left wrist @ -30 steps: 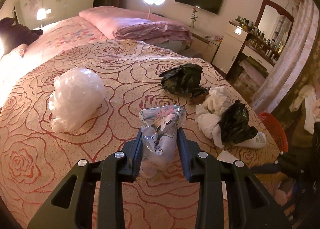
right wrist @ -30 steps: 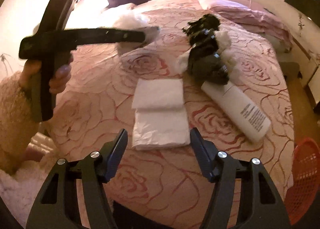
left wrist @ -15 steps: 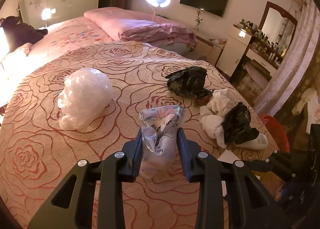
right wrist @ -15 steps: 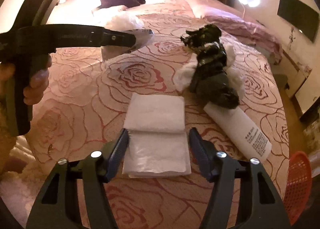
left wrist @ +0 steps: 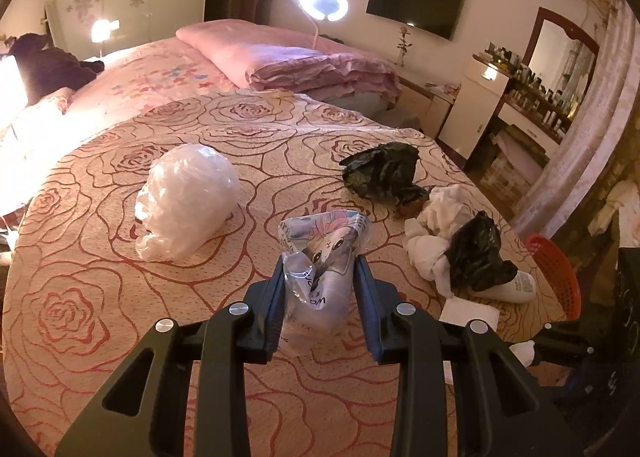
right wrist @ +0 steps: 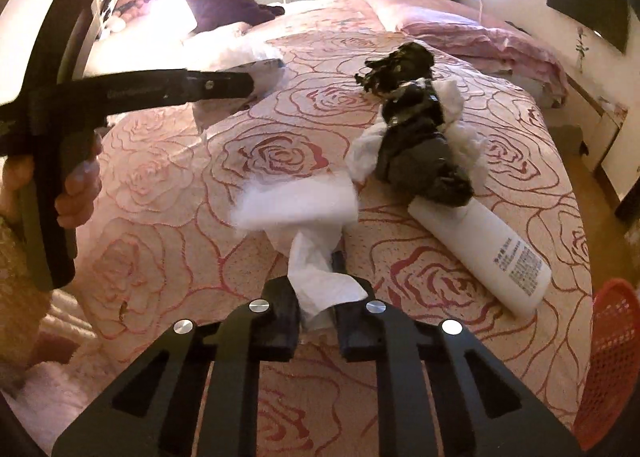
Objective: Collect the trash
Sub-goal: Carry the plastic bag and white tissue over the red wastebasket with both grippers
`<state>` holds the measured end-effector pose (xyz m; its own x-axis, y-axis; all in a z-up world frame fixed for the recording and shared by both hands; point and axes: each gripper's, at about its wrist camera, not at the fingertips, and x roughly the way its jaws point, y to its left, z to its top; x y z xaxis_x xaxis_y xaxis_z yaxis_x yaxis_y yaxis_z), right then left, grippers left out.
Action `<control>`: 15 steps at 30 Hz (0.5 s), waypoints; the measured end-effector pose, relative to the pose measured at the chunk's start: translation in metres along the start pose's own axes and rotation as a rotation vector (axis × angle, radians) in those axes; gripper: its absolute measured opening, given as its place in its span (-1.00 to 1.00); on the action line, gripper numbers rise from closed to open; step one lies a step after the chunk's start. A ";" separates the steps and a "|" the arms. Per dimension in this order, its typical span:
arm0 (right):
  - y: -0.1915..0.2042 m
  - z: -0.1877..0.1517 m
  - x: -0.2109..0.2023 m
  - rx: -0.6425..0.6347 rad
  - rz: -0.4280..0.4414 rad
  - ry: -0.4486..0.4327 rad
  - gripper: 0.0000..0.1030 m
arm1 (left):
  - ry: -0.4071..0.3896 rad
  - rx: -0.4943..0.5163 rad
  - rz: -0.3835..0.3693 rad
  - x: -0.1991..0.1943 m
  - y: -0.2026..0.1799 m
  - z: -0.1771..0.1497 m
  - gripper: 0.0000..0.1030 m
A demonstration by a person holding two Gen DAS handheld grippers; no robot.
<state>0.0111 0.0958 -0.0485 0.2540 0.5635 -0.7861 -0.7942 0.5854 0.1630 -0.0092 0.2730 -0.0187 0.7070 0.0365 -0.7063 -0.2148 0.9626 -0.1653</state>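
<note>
My left gripper [left wrist: 320, 277] is shut on a clear plastic wrapper with a cartoon print [left wrist: 320, 257], held above the rose-patterned bedspread [left wrist: 80, 297]. My right gripper [right wrist: 316, 261] is shut on a white tissue [right wrist: 304, 209], which bunches up between its fingers and fans out beyond them. In the right wrist view the left gripper [right wrist: 248, 83] reaches in from the left, held by a hand [right wrist: 76, 193]. A clear plastic bag [left wrist: 184, 197], two crumpled black bags [left wrist: 380, 173] [right wrist: 420, 153], white paper scraps [left wrist: 432, 233] and a white bottle [right wrist: 484, 249] lie on the bed.
A red mesh basket [right wrist: 612, 361] stands off the bed's right corner, also seen in the left wrist view as the basket [left wrist: 556, 269]. Folded pink bedding [left wrist: 296, 61] lies at the back. A dresser with a mirror [left wrist: 536, 89] stands along the right wall.
My right gripper has gone from wide open around the flat folded tissue to shut on it, crumpling it between the fingers. The left gripper keeps hold of the wrapper.
</note>
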 end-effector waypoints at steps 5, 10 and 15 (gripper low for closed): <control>-0.002 0.002 -0.015 0.015 0.004 -0.033 -0.74 | -0.008 0.003 0.004 -0.004 -0.002 0.002 -0.40; -0.008 0.002 -0.035 0.039 0.001 -0.071 -0.74 | -0.025 0.010 0.005 -0.010 -0.006 0.005 -0.40; -0.016 0.005 -0.061 0.061 -0.021 -0.127 -0.74 | -0.049 0.022 -0.002 -0.019 -0.012 0.011 -0.40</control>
<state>0.0108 0.0551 -0.0002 0.3412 0.6178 -0.7084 -0.7537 0.6302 0.1865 -0.0126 0.2632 0.0038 0.7395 0.0467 -0.6715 -0.1986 0.9683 -0.1514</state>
